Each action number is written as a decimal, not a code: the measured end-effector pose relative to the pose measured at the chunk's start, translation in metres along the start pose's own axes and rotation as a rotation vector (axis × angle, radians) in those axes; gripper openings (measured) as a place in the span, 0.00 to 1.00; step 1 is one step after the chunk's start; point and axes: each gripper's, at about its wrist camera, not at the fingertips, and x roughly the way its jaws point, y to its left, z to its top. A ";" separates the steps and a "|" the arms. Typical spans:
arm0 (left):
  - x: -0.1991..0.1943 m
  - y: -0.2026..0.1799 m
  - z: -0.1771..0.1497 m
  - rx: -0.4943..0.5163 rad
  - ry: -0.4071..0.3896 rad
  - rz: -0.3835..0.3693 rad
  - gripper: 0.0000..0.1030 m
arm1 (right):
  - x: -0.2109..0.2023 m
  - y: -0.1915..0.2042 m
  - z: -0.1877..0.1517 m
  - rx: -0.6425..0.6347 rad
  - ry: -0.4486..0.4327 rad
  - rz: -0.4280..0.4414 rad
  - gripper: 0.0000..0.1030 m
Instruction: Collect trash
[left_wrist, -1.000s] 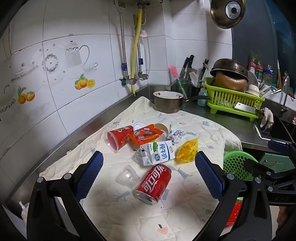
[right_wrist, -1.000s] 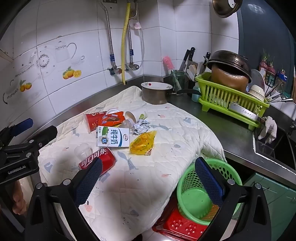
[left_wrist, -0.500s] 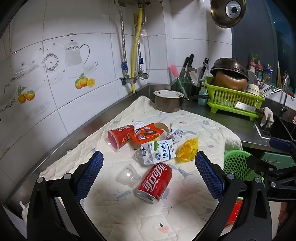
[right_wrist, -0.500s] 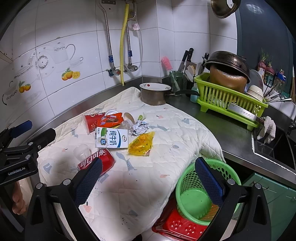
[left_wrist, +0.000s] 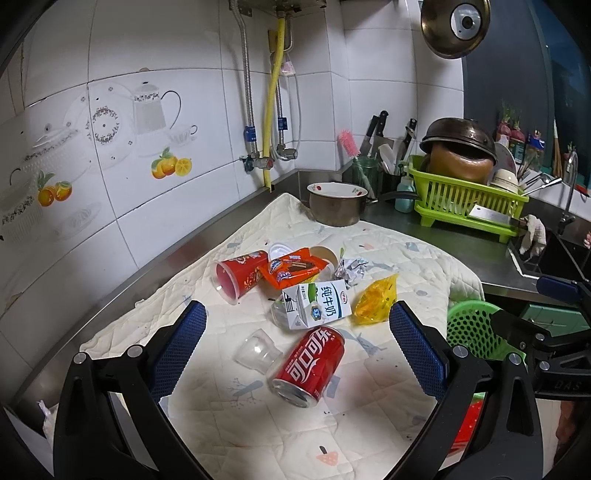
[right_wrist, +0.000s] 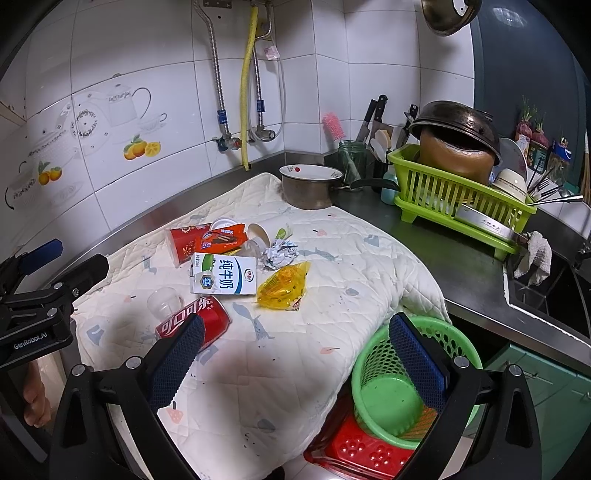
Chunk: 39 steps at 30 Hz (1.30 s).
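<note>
Barely shifted since before: left gripper (left_wrist: 297, 326) and right gripper (right_wrist: 295, 347) both spread wide, empty, hovering. Trash, including cola can (left_wrist: 308, 365), all on bench quilt (right_wrist: 332, 258); green basket (right_wrist: 391, 398) apparently unfilled.

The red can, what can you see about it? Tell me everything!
The red can is a shiny metal drink can with white writing. It lies on its side on the quilted cloth, its silver end toward the left camera. A clear plastic cup lies against its side, and the milk carton sits right by its far end, maybe touching. It looks undented. No gripper touches it; whether it is opened or empty cannot be seen.
</note>
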 end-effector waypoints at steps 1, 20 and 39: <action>-0.001 0.001 0.000 -0.003 -0.002 -0.002 0.95 | 0.000 0.000 0.000 0.000 0.000 0.000 0.94; -0.006 -0.003 0.003 -0.001 -0.011 -0.015 0.95 | 0.000 0.001 0.001 0.000 0.001 0.000 0.94; -0.003 -0.001 0.002 -0.009 -0.010 -0.013 0.95 | 0.000 0.007 0.003 -0.003 0.001 0.005 0.94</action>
